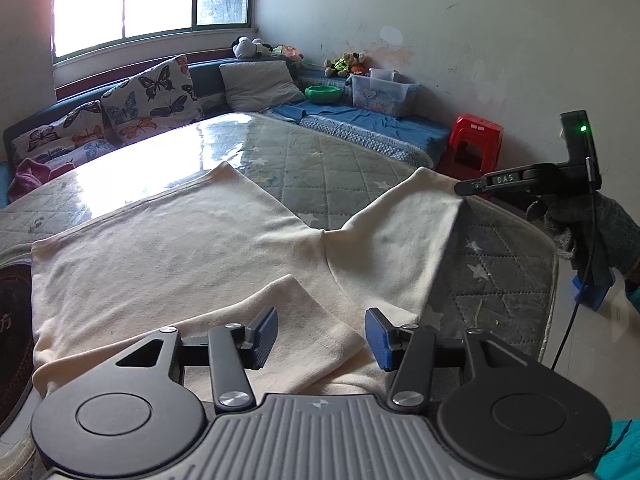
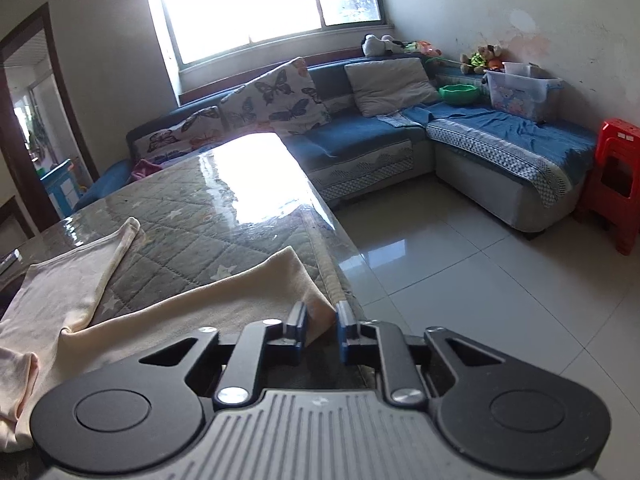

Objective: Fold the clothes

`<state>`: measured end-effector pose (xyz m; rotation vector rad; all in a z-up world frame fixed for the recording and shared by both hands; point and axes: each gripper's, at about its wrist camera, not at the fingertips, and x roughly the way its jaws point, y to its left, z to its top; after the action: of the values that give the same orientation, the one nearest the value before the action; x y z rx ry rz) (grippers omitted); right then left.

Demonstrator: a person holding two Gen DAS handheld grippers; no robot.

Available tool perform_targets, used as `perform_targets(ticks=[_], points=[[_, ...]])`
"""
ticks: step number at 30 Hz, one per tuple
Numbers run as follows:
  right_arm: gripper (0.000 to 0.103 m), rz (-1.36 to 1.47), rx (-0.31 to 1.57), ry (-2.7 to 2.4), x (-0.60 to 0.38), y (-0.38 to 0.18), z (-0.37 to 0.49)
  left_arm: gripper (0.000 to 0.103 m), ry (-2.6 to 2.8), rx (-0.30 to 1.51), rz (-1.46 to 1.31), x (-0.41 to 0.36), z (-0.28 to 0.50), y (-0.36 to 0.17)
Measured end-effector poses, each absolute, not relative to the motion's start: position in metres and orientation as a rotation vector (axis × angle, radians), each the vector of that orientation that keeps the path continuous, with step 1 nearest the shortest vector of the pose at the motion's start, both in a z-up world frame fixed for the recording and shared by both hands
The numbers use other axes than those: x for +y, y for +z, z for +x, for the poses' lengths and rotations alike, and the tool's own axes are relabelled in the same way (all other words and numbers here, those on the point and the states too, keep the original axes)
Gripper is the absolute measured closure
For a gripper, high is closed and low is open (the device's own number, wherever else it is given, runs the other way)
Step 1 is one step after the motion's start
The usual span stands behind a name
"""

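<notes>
Shirt flat on table, folded sleeve under spread-apart left gripper, other sleeve's corner between slightly parted right gripper fingers, labelled "DAS".

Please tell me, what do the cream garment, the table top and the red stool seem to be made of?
Garment: likely cotton knit, matte, soft; it shows stitched hems and limp folds.
Table top: probably a quilted, star-printed cloth under clear glass or plastic sheet; the surface mirrors the window glare.
Stool: seemingly molded plastic, glossy, uniform red.
</notes>
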<state>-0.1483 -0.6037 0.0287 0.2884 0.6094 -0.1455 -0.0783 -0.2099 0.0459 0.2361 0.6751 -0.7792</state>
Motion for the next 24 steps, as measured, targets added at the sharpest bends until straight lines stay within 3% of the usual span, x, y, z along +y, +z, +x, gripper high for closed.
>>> perform_targets(ticks=[24], points=[[0.099,0.252,0.472,0.017,-0.614,0.091,-0.172,0.051,-0.768,0.632,0.209,-0.216,-0.092,0.042]])
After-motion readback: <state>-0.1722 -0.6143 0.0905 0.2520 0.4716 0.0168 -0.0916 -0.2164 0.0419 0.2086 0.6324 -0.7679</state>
